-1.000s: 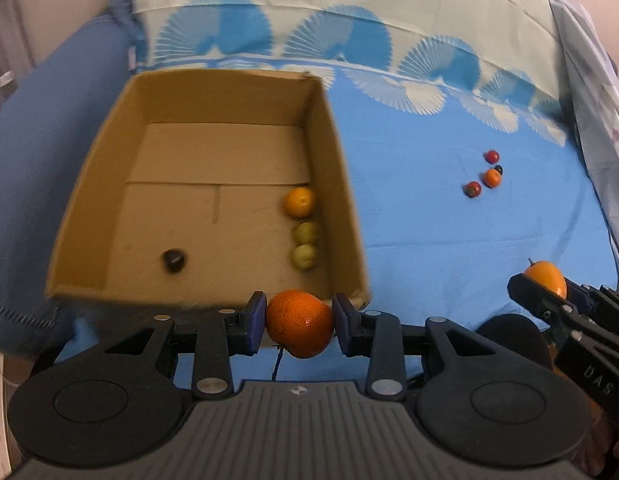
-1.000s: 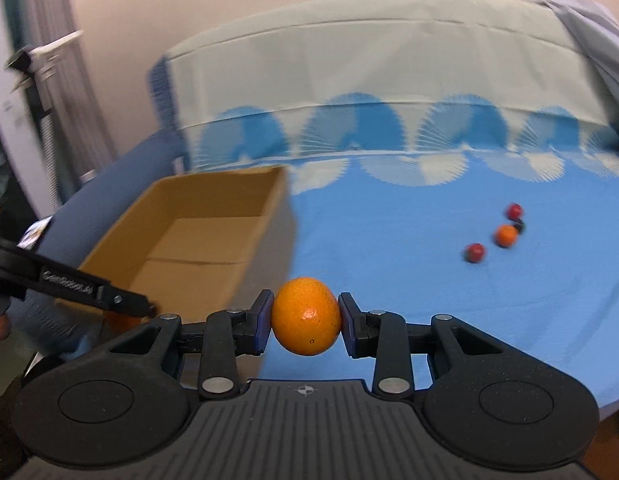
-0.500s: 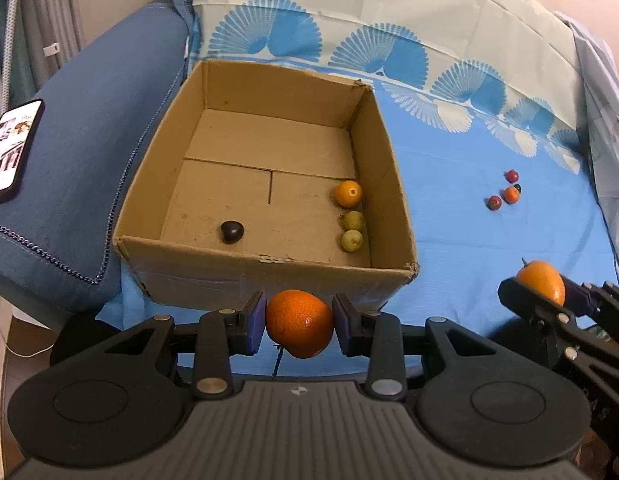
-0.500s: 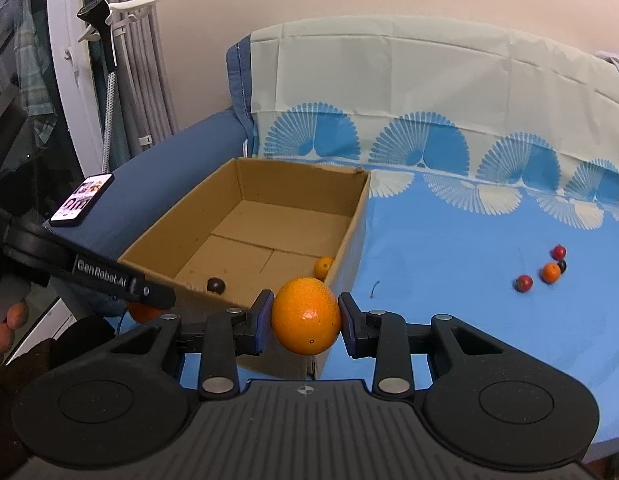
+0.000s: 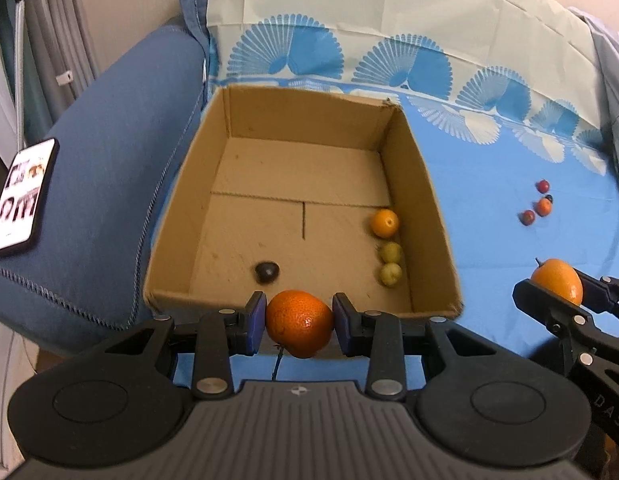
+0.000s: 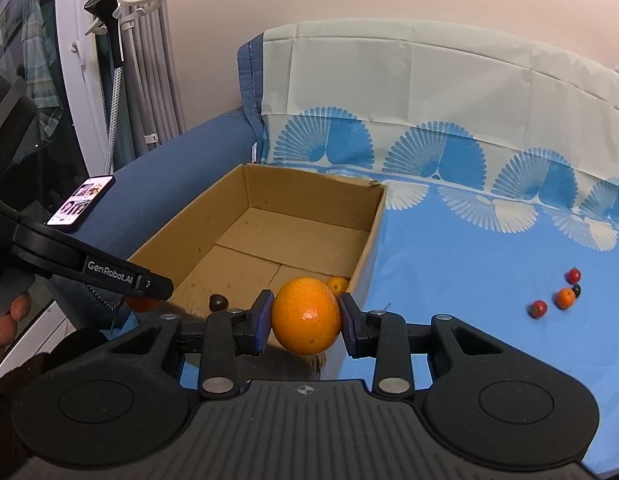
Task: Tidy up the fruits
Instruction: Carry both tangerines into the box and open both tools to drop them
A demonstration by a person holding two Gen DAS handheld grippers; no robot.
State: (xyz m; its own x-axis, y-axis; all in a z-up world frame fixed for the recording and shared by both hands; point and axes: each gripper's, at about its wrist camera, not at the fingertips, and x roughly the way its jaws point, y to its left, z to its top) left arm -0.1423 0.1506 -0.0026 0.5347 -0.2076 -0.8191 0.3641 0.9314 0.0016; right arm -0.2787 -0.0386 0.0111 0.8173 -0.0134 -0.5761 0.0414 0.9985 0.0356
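Note:
My left gripper (image 5: 299, 323) is shut on a reddish orange (image 5: 299, 322), held just in front of the near wall of an open cardboard box (image 5: 425, 204). Inside the box lie a small orange fruit (image 5: 384, 223), two green fruits (image 5: 390, 252) and a dark fruit (image 5: 266, 271). My right gripper (image 6: 306, 316) is shut on a second orange (image 6: 306, 316), near the box's (image 6: 369, 248) near right corner. In the left wrist view that gripper (image 5: 557, 284) shows at the right edge with its orange (image 5: 557, 280).
Several small red and orange fruits (image 5: 539, 204) (image 6: 561, 296) lie on the blue cloth to the right of the box. A blue armrest (image 5: 109, 184) with a phone (image 5: 23, 196) on it borders the box on the left. A hand (image 6: 9, 320) holds the left gripper.
Both views have drawn back and swung left, so the whole box and the armrest with the phone now show. Both oranges stay gripped.

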